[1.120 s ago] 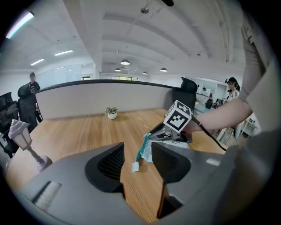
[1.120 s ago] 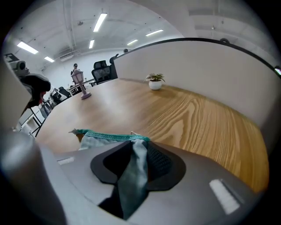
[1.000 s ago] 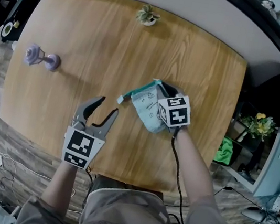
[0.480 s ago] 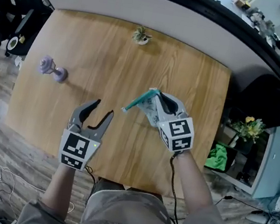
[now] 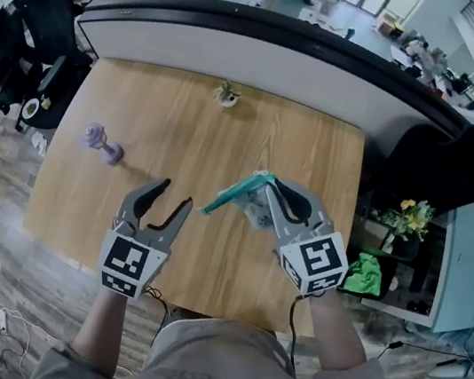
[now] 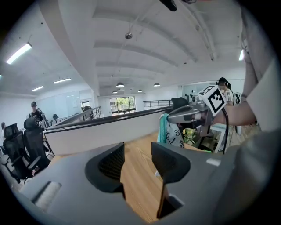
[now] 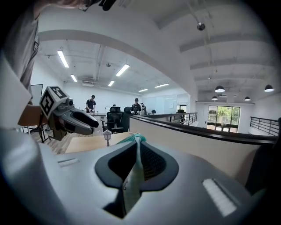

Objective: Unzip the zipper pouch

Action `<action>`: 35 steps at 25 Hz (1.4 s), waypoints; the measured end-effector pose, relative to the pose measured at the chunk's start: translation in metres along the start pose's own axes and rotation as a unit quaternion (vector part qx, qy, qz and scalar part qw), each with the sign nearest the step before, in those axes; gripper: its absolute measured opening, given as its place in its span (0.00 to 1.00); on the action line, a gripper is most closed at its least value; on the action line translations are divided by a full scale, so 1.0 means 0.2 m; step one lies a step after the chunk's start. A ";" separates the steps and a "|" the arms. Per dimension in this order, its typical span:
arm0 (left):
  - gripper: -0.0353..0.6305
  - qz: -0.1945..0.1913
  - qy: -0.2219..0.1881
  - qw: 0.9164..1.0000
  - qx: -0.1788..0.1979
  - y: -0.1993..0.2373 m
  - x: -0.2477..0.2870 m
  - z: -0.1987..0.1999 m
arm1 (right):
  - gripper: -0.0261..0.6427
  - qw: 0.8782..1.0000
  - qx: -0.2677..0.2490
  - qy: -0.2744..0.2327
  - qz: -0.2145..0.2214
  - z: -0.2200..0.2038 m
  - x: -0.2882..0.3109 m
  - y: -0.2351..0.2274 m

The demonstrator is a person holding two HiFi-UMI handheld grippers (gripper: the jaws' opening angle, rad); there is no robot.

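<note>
The zipper pouch [image 5: 255, 207] is pale with a print and a teal zip edge [image 5: 235, 190]. It hangs in the air above the wooden table [image 5: 184, 130]. My right gripper [image 5: 268, 200] is shut on it, and its jaws have just been closing with the pouch between them. In the right gripper view the pouch's thin edge [image 7: 131, 184] is pinched between the pads [image 7: 151, 162]. My left gripper [image 5: 175, 194] is open and holds nothing, a short way left of the pouch's teal corner. From the left gripper view [image 6: 137, 156], the pouch [image 6: 173, 134] shows ahead to the right.
A purple dumbbell-shaped object [image 5: 101, 142] lies at the table's left. A small potted plant [image 5: 227, 94] stands at its far edge, with a dark curved rail [image 5: 271, 41] beyond. Right of the table are flowers [image 5: 409, 217] and a green item [image 5: 365, 273].
Both grippers have risen well above the table. The right one carried the pouch up off the tabletop. The left gripper stayed open.
</note>
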State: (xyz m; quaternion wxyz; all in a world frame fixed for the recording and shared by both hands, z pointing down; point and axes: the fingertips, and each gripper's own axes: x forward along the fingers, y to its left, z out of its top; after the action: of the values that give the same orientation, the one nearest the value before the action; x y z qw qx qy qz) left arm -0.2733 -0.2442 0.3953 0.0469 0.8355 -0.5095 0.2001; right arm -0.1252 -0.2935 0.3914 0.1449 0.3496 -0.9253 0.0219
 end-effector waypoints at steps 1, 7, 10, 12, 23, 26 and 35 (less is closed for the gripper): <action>0.34 -0.004 -0.002 1.000 0.000 -0.02 -0.03 0.01 | 0.09 1.000 0.001 -0.004 0.002 0.02 -0.05 0.03; 0.34 -0.054 -0.027 0.997 -0.050 -0.19 -0.16 0.07 | 0.09 1.000 0.007 -0.002 0.009 0.04 -0.30 0.15; 0.34 -0.083 -0.039 0.993 -0.073 -0.27 -0.21 0.10 | 0.09 1.000 0.011 0.004 0.010 0.02 -0.38 0.19; 0.34 -0.097 -0.044 0.991 -0.079 -0.30 -0.23 0.11 | 0.09 1.000 0.013 0.005 0.010 0.01 -0.43 0.21; 0.26 -0.270 -0.141 0.948 -0.091 -0.55 -0.32 0.44 | 0.08 0.993 -0.077 -0.037 0.078 0.16 -0.56 0.37; 0.26 -0.298 -0.126 0.942 -0.090 -0.62 -0.31 0.46 | 0.08 0.988 -0.116 -0.044 0.096 0.21 -0.59 0.42; 0.26 -0.349 -0.086 0.925 -0.122 -0.71 -0.29 0.42 | 0.08 0.972 -0.185 -0.045 0.139 0.19 -0.57 0.54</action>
State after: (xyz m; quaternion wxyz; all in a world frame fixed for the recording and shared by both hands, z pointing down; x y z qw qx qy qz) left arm -0.1489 -0.1516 0.3142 0.1713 0.9623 -0.2082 0.0348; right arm -0.1235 -0.1443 0.3287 0.1610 0.1849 -0.9585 -0.1453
